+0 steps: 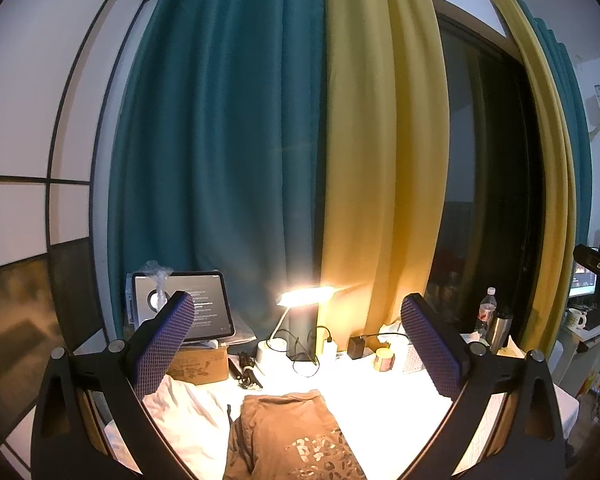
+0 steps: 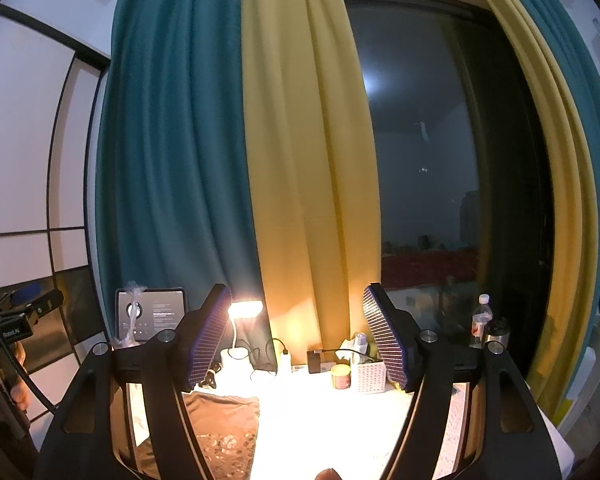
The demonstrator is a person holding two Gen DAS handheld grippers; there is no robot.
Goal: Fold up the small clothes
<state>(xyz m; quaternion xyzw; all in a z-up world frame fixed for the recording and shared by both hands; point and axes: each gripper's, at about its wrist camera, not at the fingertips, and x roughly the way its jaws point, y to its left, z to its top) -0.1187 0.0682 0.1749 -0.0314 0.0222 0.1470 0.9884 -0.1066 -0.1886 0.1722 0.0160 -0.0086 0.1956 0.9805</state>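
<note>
Left wrist: gripper (image 1: pixel 298 344) open over brown garment (image 1: pixel 288 436).

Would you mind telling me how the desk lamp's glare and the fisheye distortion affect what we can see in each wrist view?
Left wrist view: the desk lamp flares and bleaches the tabletop, yet the brown garment stays readable; the curtains bow outward. Right wrist view: glare washes out the table surface, the garment is dim, and the window reflects the room.

A lit desk lamp (image 1: pixel 306 296), tablet (image 1: pixel 204 306) and water bottle (image 1: pixel 486 312) stand before teal-and-yellow curtains (image 1: pixel 284 140).
</note>
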